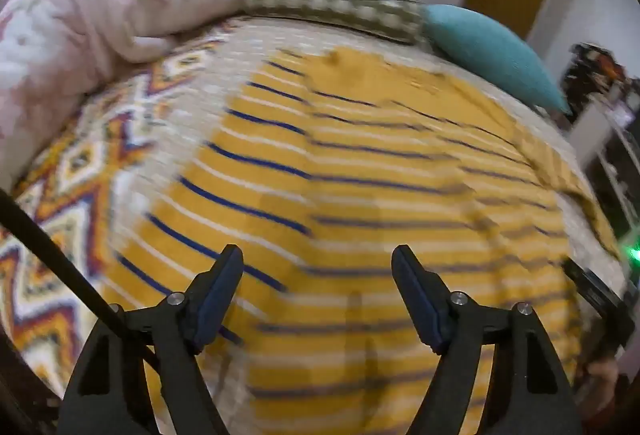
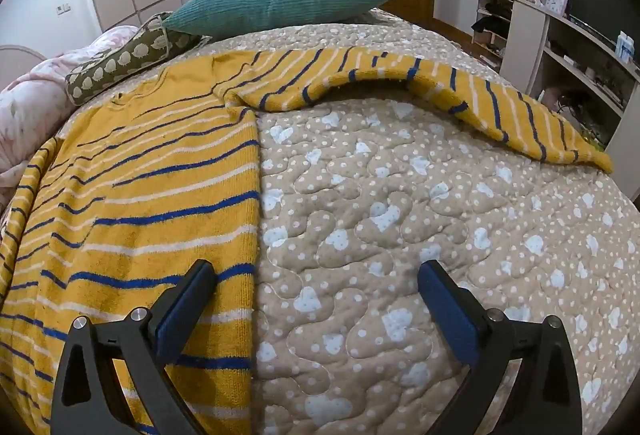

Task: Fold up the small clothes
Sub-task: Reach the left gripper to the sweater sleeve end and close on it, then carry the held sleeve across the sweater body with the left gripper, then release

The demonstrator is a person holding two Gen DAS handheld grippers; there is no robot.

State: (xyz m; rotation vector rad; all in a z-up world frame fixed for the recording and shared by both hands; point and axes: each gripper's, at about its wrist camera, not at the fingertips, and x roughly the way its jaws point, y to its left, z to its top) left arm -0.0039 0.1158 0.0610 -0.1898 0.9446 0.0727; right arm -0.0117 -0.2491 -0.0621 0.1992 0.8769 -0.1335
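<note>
A yellow sweater (image 1: pixel 360 175) with blue and white stripes lies flat on the bed. In the right wrist view the sweater (image 2: pixel 152 171) fills the left half, and its right sleeve (image 2: pixel 500 103) stretches out to the right across the quilt. My left gripper (image 1: pixel 318 267) is open and empty, hovering over the sweater's body. My right gripper (image 2: pixel 316 279) is open and empty, straddling the sweater's right side edge, its left finger (image 2: pixel 188 299) over the fabric.
A beige quilt with pale hearts (image 2: pixel 420 235) covers the bed. A teal pillow (image 2: pixel 280 1), an olive patterned cushion (image 2: pixel 128 65) and a pink blanket (image 1: pixel 100 19) lie at the head. White shelving (image 2: pixel 568 55) stands to the right. A patterned spread (image 1: pixel 72 163) lies left of the sweater.
</note>
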